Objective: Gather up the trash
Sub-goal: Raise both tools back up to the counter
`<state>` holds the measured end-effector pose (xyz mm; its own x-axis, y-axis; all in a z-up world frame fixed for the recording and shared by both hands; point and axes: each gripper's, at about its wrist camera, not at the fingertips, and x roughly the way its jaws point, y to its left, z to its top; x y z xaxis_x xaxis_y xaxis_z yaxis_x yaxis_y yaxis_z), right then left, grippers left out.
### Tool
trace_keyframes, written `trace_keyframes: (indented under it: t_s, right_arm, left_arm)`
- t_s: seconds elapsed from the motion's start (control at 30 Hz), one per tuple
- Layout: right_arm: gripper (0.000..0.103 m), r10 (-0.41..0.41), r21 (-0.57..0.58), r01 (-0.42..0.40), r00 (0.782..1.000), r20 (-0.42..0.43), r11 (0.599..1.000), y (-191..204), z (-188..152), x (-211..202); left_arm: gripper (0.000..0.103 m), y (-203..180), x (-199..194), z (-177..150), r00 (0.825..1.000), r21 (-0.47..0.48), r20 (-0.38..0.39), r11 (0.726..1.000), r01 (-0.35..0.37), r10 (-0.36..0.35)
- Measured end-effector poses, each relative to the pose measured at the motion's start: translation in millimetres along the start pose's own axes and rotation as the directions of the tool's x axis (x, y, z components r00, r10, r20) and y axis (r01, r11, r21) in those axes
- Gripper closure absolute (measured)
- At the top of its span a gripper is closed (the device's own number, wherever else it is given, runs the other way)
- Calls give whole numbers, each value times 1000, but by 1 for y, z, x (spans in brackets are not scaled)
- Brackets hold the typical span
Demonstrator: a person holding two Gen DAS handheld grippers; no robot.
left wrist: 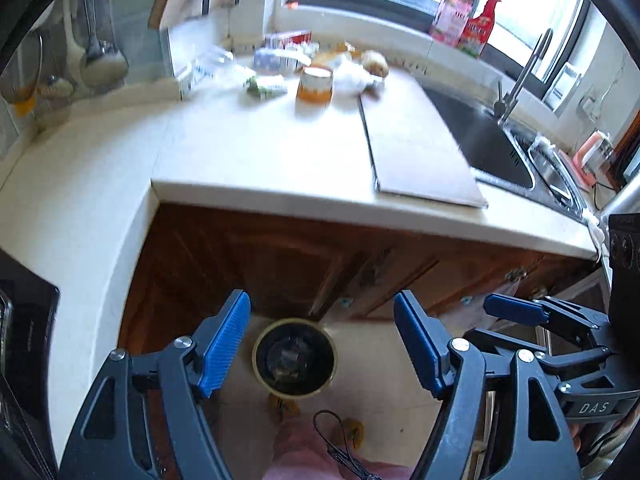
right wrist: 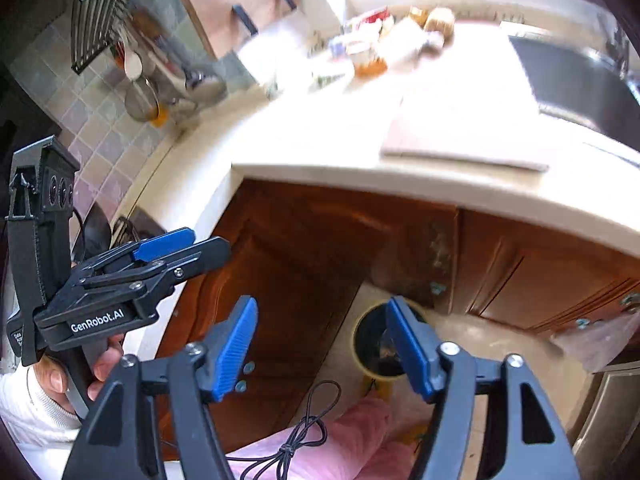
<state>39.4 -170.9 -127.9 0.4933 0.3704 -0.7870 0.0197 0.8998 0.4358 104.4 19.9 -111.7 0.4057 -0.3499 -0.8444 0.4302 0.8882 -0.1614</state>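
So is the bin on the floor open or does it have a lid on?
Open. The bin has no lid; you see straight into its dark inside.

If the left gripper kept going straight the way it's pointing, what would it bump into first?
Probably the round bin on the floor, which shows between the open, empty fingers of the left gripper; depth is hard to judge.

A pale countertop (left wrist: 248, 148) carries a cutting board (left wrist: 416, 148), an orange-banded cup (left wrist: 315, 85) and blurred packaging litter (left wrist: 276, 58).

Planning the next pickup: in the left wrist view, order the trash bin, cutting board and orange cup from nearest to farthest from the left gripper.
1. Trash bin, on the floor between the left gripper's open fingers.
2. Cutting board, on the counter by the sink.
3. Orange cup, farther back among the clutter.
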Motion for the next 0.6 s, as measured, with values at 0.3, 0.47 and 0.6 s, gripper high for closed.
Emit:
trace_keyframes:
  t_s: [0.3, 0.47, 0.6]
  right_arm:
    - [30, -41, -25, 45, 992, 118, 999, 8, 37, -46]
    - [30, -57, -48, 67, 981, 185, 997, 17, 62, -64]
    - [30, -69, -54, 83, 970, 233, 995, 22, 79, -72]
  left_arm:
    - [23, -14, -40, 51, 994, 15, 112, 1000, -8, 6]
    - [23, -13, -54, 83, 989, 7, 147, 1000, 0, -1]
    - [23, -8, -57, 106, 986, -4, 168, 1000, -18, 19]
